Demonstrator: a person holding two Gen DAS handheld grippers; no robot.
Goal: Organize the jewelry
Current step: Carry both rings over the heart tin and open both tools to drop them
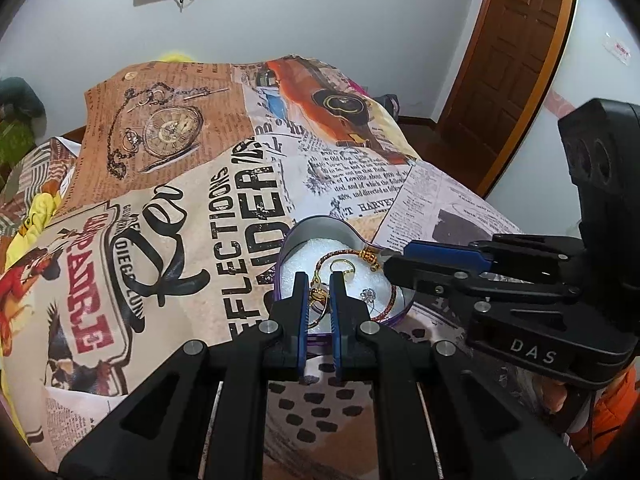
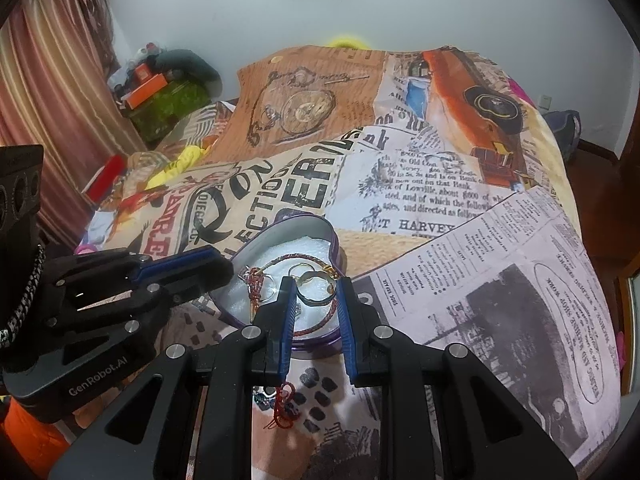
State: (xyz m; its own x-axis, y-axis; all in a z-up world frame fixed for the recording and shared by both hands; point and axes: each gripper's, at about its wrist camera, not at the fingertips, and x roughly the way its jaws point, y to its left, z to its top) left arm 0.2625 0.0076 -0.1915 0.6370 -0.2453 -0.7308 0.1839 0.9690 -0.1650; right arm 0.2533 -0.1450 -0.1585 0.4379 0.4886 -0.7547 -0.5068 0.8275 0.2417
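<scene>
A purple heart-shaped tin [image 1: 320, 222] [image 2: 304, 220] lined with white foam sits on the printed cloth. In it lie a red braided bracelet [image 1: 334, 255] [image 2: 288, 258] and gold rings [image 1: 344, 266] [image 2: 305, 268]. My left gripper [image 1: 318, 278] hangs over the tin's near side, shut on a small gold charm [image 1: 318, 295] with a silver hoop below it. In the right wrist view the left gripper [image 2: 226, 266] comes in from the left with red threads hanging at its tip. My right gripper [image 2: 316, 282] [image 1: 390, 260] is over the tin's other side, shut on a silver ring [image 2: 316, 300].
The tin rests on a newspaper-and-pocket-watch print cloth [image 1: 224, 208] spread over a bed. A loose red thread tassel [image 2: 282, 400] lies on the cloth under my right gripper. A wooden door [image 1: 512, 60] stands at the right, a curtain [image 2: 48, 100] and cluttered boxes [image 2: 148, 84] at the left.
</scene>
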